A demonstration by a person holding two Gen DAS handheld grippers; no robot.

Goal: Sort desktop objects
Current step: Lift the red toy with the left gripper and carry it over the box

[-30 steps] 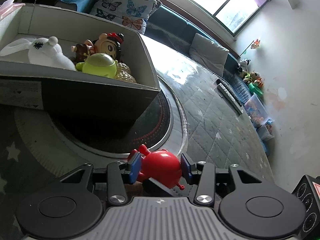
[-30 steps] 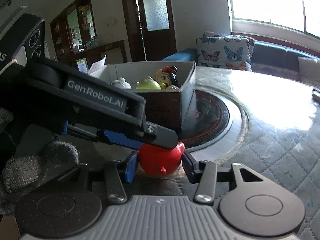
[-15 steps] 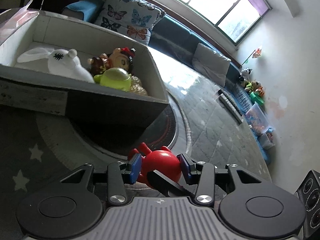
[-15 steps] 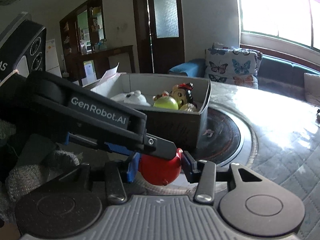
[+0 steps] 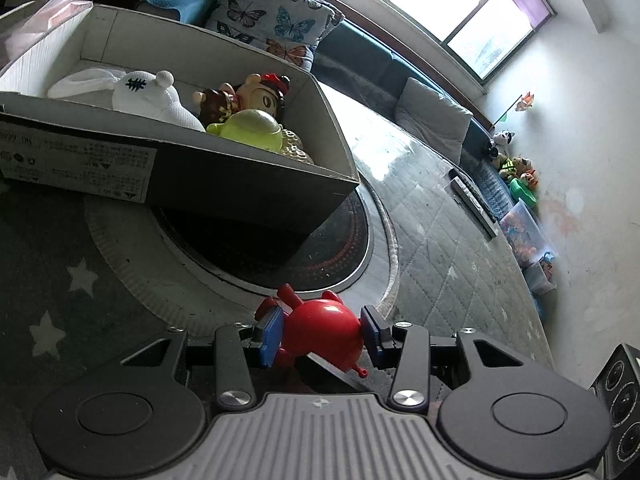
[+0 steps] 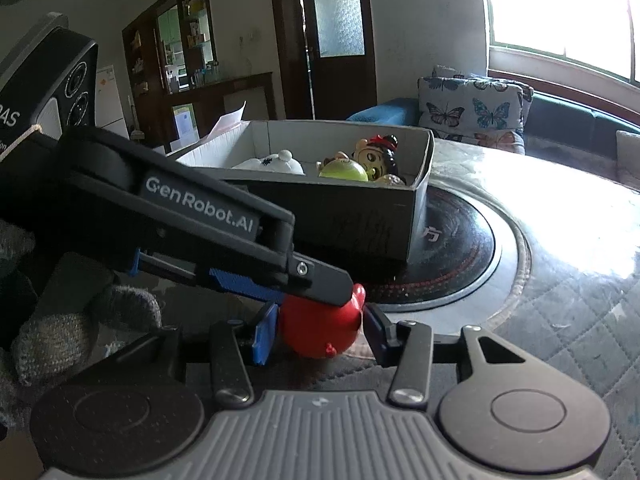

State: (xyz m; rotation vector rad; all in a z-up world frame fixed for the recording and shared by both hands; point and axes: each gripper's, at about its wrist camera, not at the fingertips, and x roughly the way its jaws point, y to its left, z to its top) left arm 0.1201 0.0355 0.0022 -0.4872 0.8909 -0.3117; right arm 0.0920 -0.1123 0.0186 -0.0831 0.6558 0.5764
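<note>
Step in hand: red toy [image 5: 322, 330] pickup/handover, low over tabletop [image 5: 432, 224]. Left gripper [image 5: 320, 332] and right gripper [image 6: 318, 330] fingers both clenched on it. Box [image 5: 200, 176] at 11 o'clock. Next, est.: one lets go, other lifts over box rim.

Far ahead, a butterfly pillow [image 5: 276, 20] leans on the sofa [image 5: 384, 72]. A grey cushion [image 5: 434, 118] lies farther right, under the window [image 5: 448, 4]. A dark door [image 6: 336, 36] stands ahead.
</note>
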